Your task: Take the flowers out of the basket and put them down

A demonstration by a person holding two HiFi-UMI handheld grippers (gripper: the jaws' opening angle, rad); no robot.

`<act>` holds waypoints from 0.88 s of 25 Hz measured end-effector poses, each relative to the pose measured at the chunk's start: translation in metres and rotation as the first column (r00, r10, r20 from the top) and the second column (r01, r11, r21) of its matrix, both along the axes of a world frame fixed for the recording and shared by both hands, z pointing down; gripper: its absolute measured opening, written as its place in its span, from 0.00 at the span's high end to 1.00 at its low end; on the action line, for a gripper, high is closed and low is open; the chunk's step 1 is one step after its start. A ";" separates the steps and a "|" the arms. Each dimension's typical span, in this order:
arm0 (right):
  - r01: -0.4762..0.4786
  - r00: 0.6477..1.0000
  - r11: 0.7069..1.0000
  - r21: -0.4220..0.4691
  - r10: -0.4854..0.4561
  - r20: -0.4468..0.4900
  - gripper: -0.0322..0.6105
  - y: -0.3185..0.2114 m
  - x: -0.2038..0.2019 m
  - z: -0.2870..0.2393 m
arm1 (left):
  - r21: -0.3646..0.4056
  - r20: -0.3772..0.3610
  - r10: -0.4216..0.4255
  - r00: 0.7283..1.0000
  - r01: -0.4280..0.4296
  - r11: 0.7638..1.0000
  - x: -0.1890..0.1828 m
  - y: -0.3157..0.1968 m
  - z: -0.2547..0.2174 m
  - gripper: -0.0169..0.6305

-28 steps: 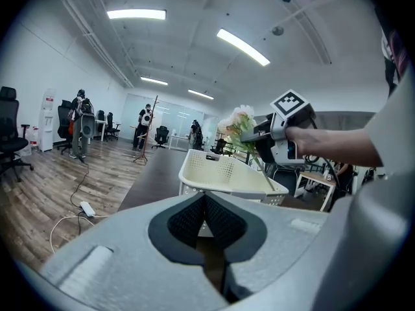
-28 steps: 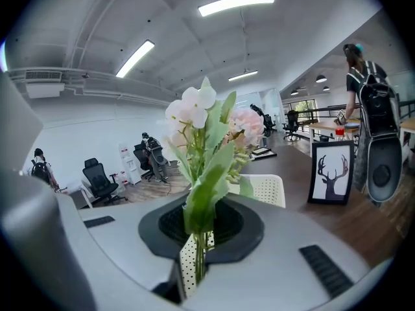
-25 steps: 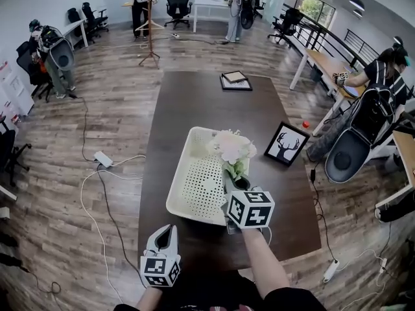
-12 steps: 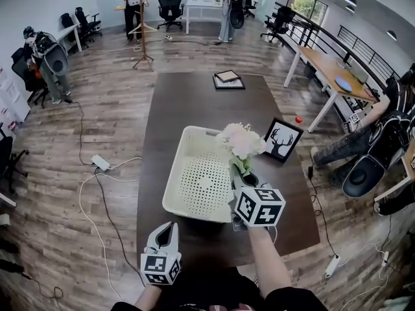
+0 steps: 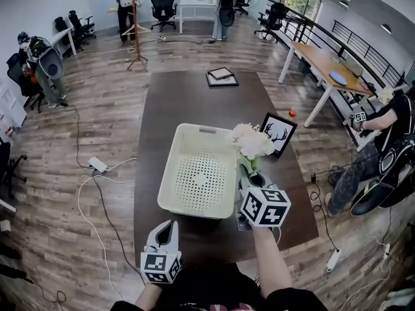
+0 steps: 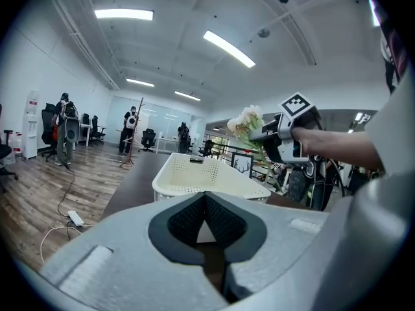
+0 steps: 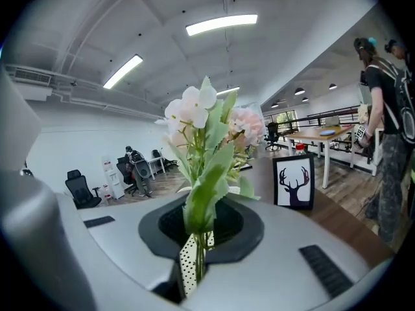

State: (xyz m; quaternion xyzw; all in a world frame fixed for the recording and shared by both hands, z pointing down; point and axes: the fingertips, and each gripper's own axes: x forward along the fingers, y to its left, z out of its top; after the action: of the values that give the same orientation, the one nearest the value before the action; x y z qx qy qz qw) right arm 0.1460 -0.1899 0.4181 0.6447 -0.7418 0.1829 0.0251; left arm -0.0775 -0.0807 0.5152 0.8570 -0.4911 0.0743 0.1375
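**Flowers Being Held Up Beside the Basket**

The right gripper (image 5: 246,177) is clenching the green stems of the flowers (image 5: 251,141), holding them upright in the air just beside the right rim of the white basket (image 5: 194,129), near the framed deer picture (image 5: 277,133). The left gripper (image 5: 166,230) is hovering by the near edge of the dark table (image 5: 194,96), its jaws pressing together on nothing.

Open-plan office: desks (image 5: 324,58), swivel chairs (image 5: 163,6), coat stand (image 5: 135,44).
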 end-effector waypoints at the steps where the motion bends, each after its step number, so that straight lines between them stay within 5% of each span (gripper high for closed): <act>1: -0.005 1.000 1.000 -0.001 0.005 -0.004 0.89 0.002 0.003 0.001 | 0.000 -0.001 0.004 1.000 -0.004 1.000 0.002 0.000 0.000 0.96; 22: -0.105 0.995 0.992 -0.066 0.105 -0.001 0.89 0.044 0.053 0.034 | -0.007 -0.009 0.078 0.997 -0.078 0.997 0.033 0.013 0.002 0.96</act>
State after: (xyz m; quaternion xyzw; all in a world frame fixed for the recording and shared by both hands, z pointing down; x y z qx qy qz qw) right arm 0.1987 -0.1457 0.4519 0.6813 -0.7005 0.2092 0.0360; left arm -0.0448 -0.0682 0.5173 0.8753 -0.4563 0.0776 0.1398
